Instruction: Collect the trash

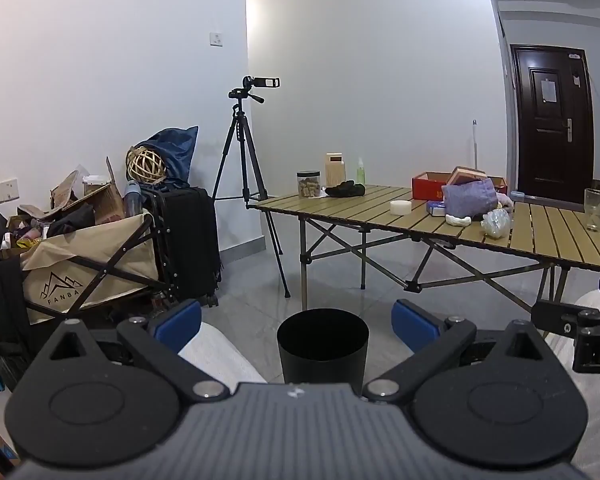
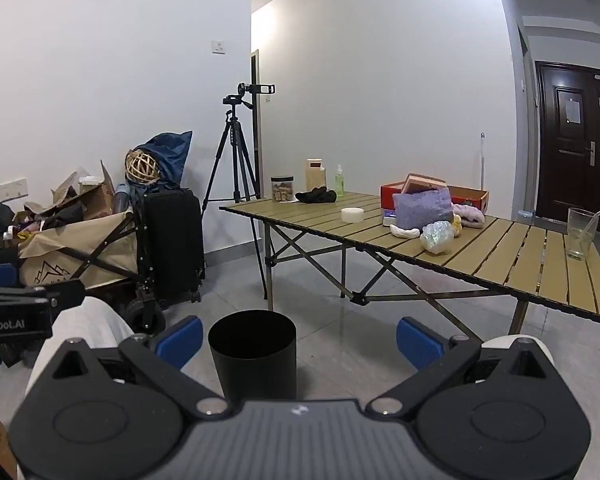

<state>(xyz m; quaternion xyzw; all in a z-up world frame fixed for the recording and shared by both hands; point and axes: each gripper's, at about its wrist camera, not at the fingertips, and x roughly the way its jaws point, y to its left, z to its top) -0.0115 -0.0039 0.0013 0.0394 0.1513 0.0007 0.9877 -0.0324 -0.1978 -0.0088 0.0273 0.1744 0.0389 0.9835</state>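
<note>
The crumpled plastic wrap (image 2: 437, 237) and the white wad (image 2: 405, 233) beside it lay on the desk (image 2: 500, 256), ahead of both jaws and off to the right, well apart from either. They looked like the trash to collect, though what they really were was hard to make out from there. The right gripper (image 2: 299, 342) seemed the nearer one to them; its jaws stood wide open and held nothing. The left gripper (image 1: 296, 328) was likewise spread open and empty. Just ahead of and below both jaws stood the black bin (image 1: 323, 346) on the floor, its mouth upward, its base cut off behind the gripper bodies. A glass (image 2: 581, 233) stood farther right along the desk, and a purple pouch (image 2: 422, 209) sat behind the wrap, hiding whatever lay past it.
</note>
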